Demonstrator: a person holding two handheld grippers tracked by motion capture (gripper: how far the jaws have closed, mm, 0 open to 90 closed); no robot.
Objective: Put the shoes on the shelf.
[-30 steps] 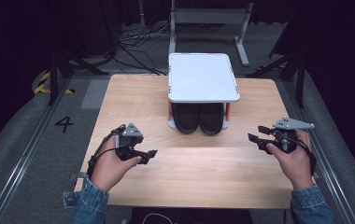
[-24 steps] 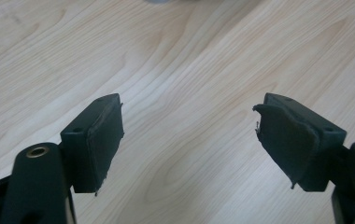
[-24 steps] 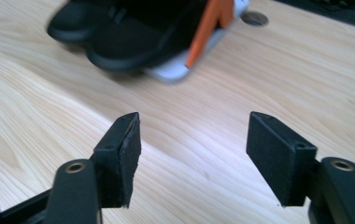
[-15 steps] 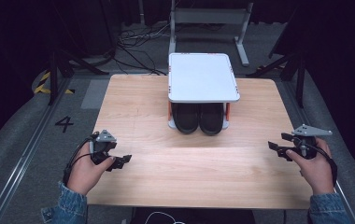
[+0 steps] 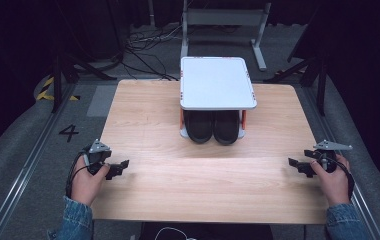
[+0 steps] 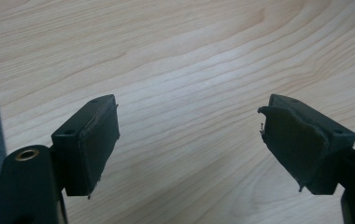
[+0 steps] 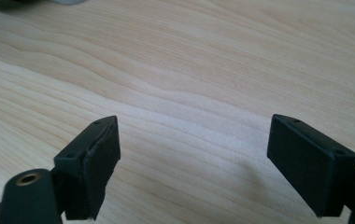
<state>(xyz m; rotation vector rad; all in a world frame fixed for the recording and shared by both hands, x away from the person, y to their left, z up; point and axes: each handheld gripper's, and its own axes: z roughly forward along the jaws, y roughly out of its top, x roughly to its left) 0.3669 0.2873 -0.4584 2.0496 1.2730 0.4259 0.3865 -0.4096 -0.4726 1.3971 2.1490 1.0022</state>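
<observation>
1. Shoes (image 5: pixel 213 127), a dark pair, stand side by side in the middle of the high view, under a small white rack (image 5: pixel 217 83) on the far half of the wooden desk (image 5: pixel 198 190). Their toes point toward the lower edge of the frame, so the long axis of each shoe runs from far to near.
2. The left tool (image 5: pixel 120 167) is at the lower left of the frame, near the desk's left edge. Its jaws stand wide apart and they have just been opening; in the left gripper view there is only bare wood between them.
3. The right tool (image 5: pixel 297 165) is at the lower right, near the right edge. Its jaws also have just been opening wide, with nothing between them.
4. From each tool the shoes lie inward and upward in the frame, well apart. Both hands seem about equally far away, so I judge that each hand is suited to the shoe on its own side.
</observation>
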